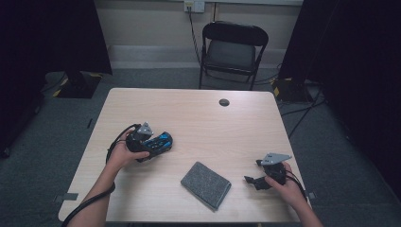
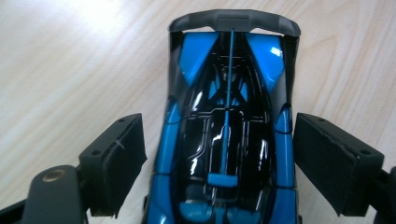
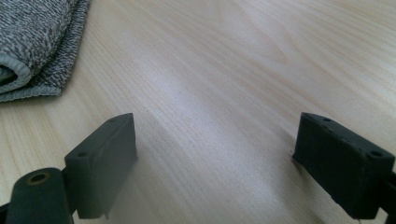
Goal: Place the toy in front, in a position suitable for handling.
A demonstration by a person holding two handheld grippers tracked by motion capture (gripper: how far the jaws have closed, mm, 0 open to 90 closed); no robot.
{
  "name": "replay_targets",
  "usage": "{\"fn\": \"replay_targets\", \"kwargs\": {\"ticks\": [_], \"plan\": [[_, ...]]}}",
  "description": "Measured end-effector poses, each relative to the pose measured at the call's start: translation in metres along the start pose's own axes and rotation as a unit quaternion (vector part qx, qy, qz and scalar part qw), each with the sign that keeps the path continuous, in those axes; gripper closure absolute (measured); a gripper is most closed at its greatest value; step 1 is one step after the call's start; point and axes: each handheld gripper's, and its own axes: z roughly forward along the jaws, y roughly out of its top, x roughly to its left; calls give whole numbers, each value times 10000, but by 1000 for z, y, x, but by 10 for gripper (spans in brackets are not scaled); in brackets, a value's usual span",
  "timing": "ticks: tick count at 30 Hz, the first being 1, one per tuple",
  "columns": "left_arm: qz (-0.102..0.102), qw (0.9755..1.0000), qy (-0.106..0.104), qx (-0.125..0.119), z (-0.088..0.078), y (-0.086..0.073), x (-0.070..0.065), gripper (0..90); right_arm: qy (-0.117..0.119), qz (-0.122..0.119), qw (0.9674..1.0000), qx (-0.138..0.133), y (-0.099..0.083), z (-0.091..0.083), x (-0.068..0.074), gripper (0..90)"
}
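Two pads of my left gripper [image 2: 219,154] stand spread, flanking the blue-and-black toy car [image 2: 229,135] on the table's [image 1: 198,118] left side, apparently just clear of its flanks. Its long axis runs straight between them, spoiler farthest, so squeezing inward should catch it. My right gripper [image 3: 229,154] gapes empty near the grey folded towel [image 3: 32,42].

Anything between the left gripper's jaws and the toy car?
Nothing visible. The toy car already sits between the open jaws of the left gripper, with only small gaps of bare table at each side. The folded cloth lies apart, toward the right gripper.
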Motion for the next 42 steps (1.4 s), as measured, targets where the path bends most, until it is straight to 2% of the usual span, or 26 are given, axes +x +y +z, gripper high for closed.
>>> {"fn": "replay_targets", "kwargs": {"ticks": [3, 5, 7, 8, 11, 14, 19, 20, 22, 26, 28, 30, 31, 32, 37, 38, 42], "plan": [[-149, 9998, -72, -58, 4, 2, 3, 172, 0, 0, 10000, 0, 0, 0, 0, 120], [-83, 9999, -105, -65, 7, 4, 4, 170, 1, 1, 10000, 1, 0, 0, 0, 119], [-147, 9997, -192, -65, 10, 6, 3, 168, 1, 0, 10000, 0, 0, 0, 0, 120], [-78, 9997, -222, -12, 12, 8, 3, 168, 1, 0, 10000, 0, 0, 0, 0, 120], [-57, 9997, -216, 20, 17, 10, 2, 162, 3, -4, 10000, 0, 0, 0, 0, 120], [-129, 9997, -211, -11, 20, 10, 3, 161, 3, -4, 10000, 0, 0, 0, 0, 120], [-90, 9997, -174, -119, 26, 12, 3, 165, 4, -4, 10000, 0, 0, 0, 0, 120], [-61, 9996, -251, -92, 26, 12, 4, 165, 4, -5, 10000, 0, 0, 0, 0, 120], [-84, 9995, -276, -95, 27, 12, 4, 173, 8, -6, 10000, 6, 0, 0, 0, 120], [-64, 9994, -306, -130, 29, 14, 5, 167, 4, -6, 10000, 0, 0, 0, 0, 120], [-123, 9993, -273, -218, 30, 13, 4, 172, 4, -5, 10000, 0, 0, 0, 0, 120], [-61, 9993, -292, -221, 30, 13, 5, 197, 3, -5, 10000, 0, 0, 0, 0, 120], [-19, 9988, -416, -264, 29, 13, 5, 197, 8, -7, 10000, 5, 0, 0, 0, 120], [48, 9988, -407, -279, 29, 13, 4, 245, 4, -5, 10000, 0, 0, 0, 0, 120], [-25, 9988, -353, -350, 29, 12, 3, 249, 5, -4, 10000, 1, 0, 0, 0, 120], [13, 9989, -370, -289, 29, 13, 4, 251, 5, -4, 10000, 0, 0, 0, 0, 120], [-35, 9995, -191, -247, 28, 14, 2, 254, 7, -7, 10000, 0, 0, 0, 0, 120]]}}
